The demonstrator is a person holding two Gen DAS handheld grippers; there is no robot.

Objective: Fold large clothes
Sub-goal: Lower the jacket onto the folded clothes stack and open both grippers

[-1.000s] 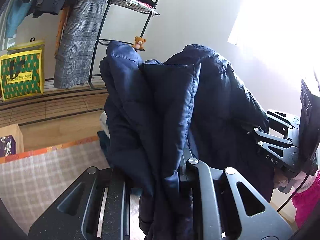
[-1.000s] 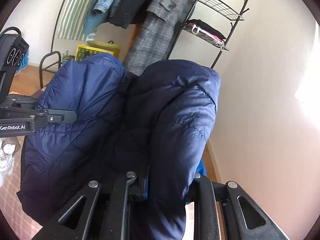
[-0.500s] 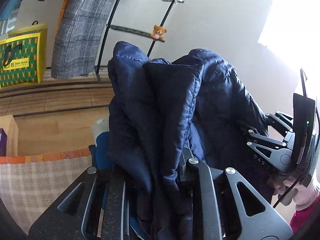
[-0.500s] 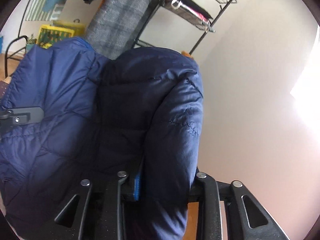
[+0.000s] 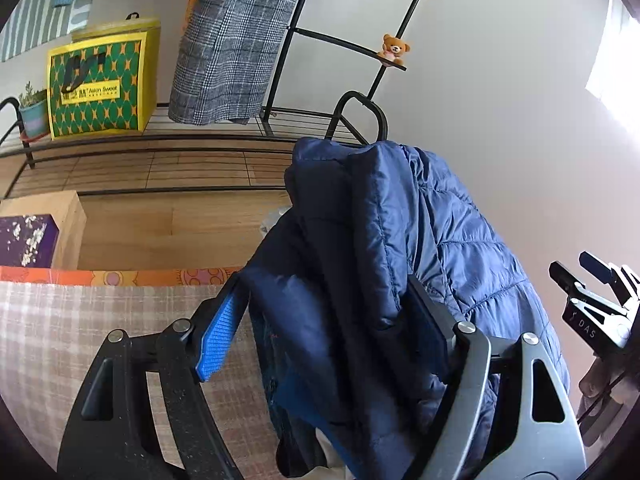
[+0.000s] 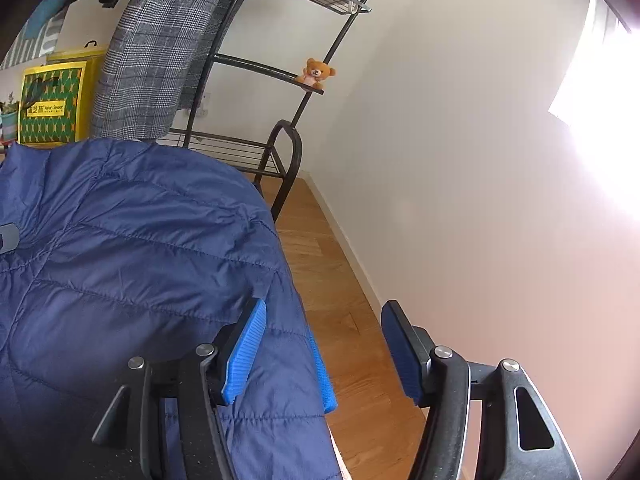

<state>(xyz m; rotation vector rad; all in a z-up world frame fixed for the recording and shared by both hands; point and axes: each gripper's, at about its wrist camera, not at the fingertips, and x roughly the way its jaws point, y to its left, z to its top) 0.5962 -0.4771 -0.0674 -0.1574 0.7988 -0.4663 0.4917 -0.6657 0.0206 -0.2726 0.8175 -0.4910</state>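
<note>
Our left gripper (image 5: 320, 340) is spreading its jaws, and the navy puffer jacket (image 5: 360, 280) sits bunched in the gap between them. The blue left pad (image 5: 216, 340) stands clear of the cloth at about nine o'clock, while the fabric leans on the right finger at about three o'clock, so we no longer pinch it. Our right gripper (image 6: 320, 348) is likewise opening: the navy puffer jacket (image 6: 132, 264) spreads from its left pad (image 6: 244, 352) out toward nine and ten o'clock, with only the hem edge drooping into the gap. The right pad stands bare at three o'clock over the wood floor (image 6: 340, 300).

Beyond the left gripper, a checked cloth (image 5: 80, 340) lies under the jacket at eight o'clock. Farther off, at twelve o'clock, we see a black rack (image 5: 360, 112) with a small teddy bear (image 5: 395, 47), a grey plaid coat (image 5: 236, 40) and a green-and-yellow bag (image 5: 100, 84).
</note>
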